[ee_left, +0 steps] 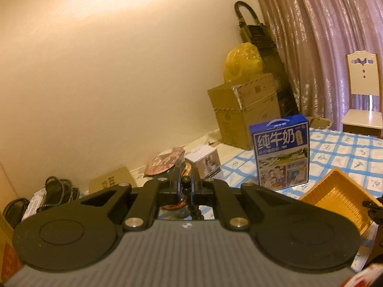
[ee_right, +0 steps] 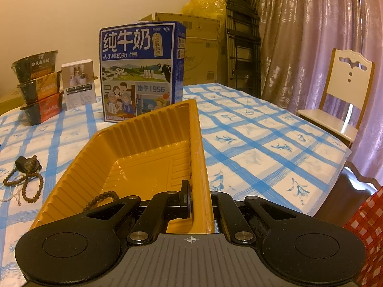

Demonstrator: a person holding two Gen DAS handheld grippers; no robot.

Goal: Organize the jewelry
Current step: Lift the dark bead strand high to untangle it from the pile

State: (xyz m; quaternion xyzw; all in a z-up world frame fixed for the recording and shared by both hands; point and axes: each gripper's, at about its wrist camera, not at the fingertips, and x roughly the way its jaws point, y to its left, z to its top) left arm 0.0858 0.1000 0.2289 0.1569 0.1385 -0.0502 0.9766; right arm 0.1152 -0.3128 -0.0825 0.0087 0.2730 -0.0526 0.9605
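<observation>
My left gripper (ee_left: 185, 184) is shut on a dark bead bracelet (ee_left: 186, 186); two beads show between its fingers and the rest of the strand (ee_left: 196, 211) hangs below, above the table. My right gripper (ee_right: 199, 191) is shut on the right wall of the orange plastic tray (ee_right: 143, 153), with one finger (ee_right: 185, 197) inside and the other hidden behind the wall. The tray is tilted, and a dark bead bracelet (ee_right: 101, 199) lies in its near corner. More jewelry lies on the cloth to the left: brown bead strands (ee_right: 32, 185), a pearl string (ee_right: 9, 198) and a dark pendant (ee_right: 27, 163). The tray (ee_left: 335, 196) also shows in the left wrist view.
A blue milk carton (ee_right: 141, 71) stands behind the tray, with a small white box (ee_right: 79, 86) and stacked noodle bowls (ee_right: 39, 86) to its left. The checked tablecloth (ee_right: 263, 143) ends at the right, where a chair (ee_right: 340, 95) stands. Cardboard boxes (ee_left: 244, 110) sit by the wall.
</observation>
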